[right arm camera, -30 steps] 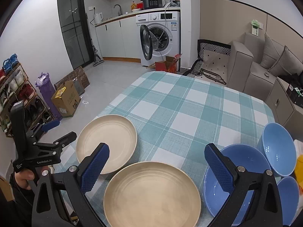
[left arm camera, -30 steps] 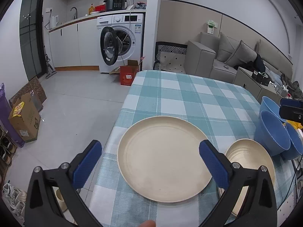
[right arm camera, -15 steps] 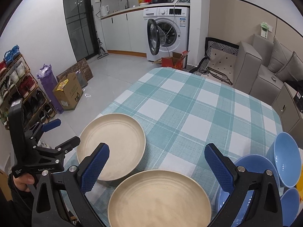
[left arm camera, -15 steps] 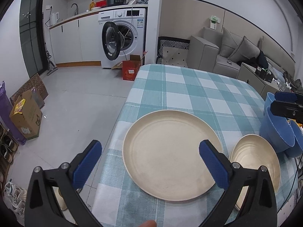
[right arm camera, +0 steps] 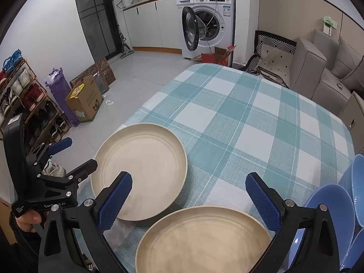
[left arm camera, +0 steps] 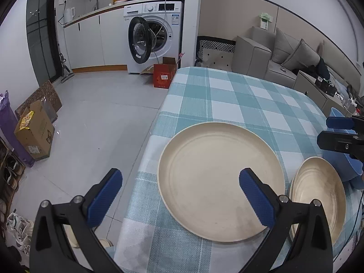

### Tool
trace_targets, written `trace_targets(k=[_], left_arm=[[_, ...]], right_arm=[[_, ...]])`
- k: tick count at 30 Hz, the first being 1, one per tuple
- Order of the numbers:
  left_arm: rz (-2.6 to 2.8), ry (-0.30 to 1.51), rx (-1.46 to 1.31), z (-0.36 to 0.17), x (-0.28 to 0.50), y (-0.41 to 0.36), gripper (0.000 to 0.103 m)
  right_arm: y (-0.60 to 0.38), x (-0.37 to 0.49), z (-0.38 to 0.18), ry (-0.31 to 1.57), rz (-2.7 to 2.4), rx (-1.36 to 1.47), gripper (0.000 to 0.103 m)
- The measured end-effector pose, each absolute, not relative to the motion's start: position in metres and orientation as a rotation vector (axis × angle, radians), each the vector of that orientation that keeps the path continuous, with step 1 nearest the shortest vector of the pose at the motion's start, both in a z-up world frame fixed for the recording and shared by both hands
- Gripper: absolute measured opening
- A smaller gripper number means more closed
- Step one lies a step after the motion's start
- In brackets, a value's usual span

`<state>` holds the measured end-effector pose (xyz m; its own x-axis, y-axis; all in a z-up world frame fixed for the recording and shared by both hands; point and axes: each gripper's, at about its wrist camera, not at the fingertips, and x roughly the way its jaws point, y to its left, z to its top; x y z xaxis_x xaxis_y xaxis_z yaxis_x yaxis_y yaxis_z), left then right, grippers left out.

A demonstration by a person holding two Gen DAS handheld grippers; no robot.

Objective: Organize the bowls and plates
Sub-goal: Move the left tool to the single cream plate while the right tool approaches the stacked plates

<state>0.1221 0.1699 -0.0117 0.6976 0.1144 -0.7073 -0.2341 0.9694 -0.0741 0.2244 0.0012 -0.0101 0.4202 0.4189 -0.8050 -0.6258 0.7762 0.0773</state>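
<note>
Two cream plates lie side by side on the checked tablecloth. The left plate (left arm camera: 218,179) (right arm camera: 141,170) sits near the table's left edge; the right plate (left arm camera: 318,195) (right arm camera: 204,238) lies beside it. Several blue bowls (right arm camera: 334,216) (left arm camera: 350,166) stand to the right of the plates. My left gripper (left arm camera: 179,193) is open and empty, hovering over the left plate's near-left edge. My right gripper (right arm camera: 188,195) is open and empty above the right plate. Each gripper shows in the other view, the left (right arm camera: 59,157) and the right (left arm camera: 341,132).
The table (right arm camera: 250,113) has a teal and white checked cloth; its left edge drops to a tiled floor. A washing machine (left arm camera: 154,34) with open door, a cardboard box (right arm camera: 85,97), a shoe rack (right arm camera: 20,95) and a grey sofa (left arm camera: 273,54) surround it.
Both grippers have pulled back and risen slightly, so the plates sit lower and farther right in the left view. The plates and bowls have not moved. Both stay open.
</note>
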Motion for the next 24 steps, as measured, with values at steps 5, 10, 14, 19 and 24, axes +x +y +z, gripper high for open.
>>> trace_targets(k=[5, 10, 14, 19, 24], left_arm=[[0.189, 0.792, -0.171, -0.019, 0.125, 0.173, 0.103], [0.195, 0.817, -0.181, -0.027, 0.129, 0.177, 0.103], [0.201, 0.832, -0.174, -0.033, 0.130, 0.177, 0.103], [0.204, 0.850, -0.174, -0.039, 0.132, 0.178, 0.103], [0.204, 0.859, -0.175, -0.043, 0.134, 0.178, 0.103]], right_arm=[[0.011, 0.230, -0.024, 0.966, 0.677, -0.252, 0.102], [0.020, 0.235, -0.035, 0.992, 0.682, -0.257, 0.100], [0.026, 0.239, -0.044, 1.008, 0.682, -0.265, 0.099], [0.031, 0.243, -0.056, 1.032, 0.684, -0.266, 0.094], [0.038, 0.247, -0.065, 1.052, 0.687, -0.275, 0.092]])
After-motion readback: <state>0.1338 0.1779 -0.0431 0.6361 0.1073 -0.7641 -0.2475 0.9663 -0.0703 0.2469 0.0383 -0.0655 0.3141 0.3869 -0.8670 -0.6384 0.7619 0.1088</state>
